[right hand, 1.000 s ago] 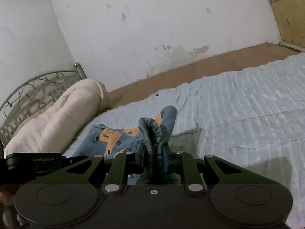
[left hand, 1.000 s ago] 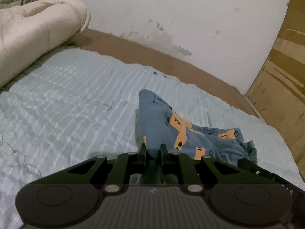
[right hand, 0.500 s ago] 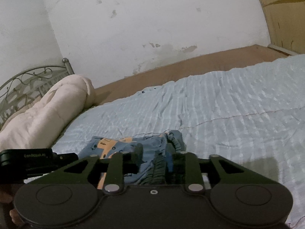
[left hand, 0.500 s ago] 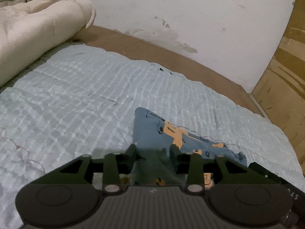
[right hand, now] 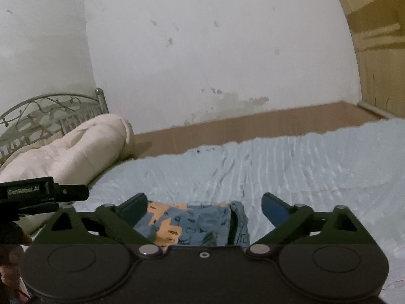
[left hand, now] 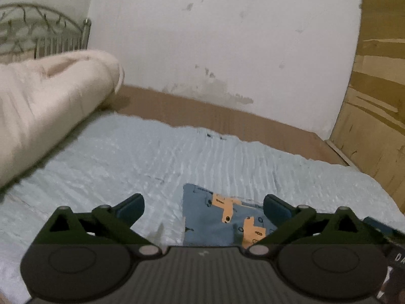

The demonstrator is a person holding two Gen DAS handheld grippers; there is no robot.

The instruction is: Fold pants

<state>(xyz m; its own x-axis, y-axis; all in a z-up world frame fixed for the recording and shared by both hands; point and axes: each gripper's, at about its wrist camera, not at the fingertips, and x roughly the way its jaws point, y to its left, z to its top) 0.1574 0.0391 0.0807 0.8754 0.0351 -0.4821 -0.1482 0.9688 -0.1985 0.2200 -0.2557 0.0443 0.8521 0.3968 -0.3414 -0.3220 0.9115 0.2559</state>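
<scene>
Left wrist view: pants (left hand: 222,220) lie flat on the bed (left hand: 126,157), just ahead & right of left gripper (left hand: 203,206), long axis running right toward right gripper (right hand: 204,206). Both sets of jaws opening, nothing pinched. Soft printed cotton, folded into a squarish pad; ribbed quilt beneath.

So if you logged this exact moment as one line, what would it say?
task: fold pants | left gripper: jaws opening, nothing held | right gripper: jaws opening, nothing held | pants: folded, lying on blue bedspread
</scene>
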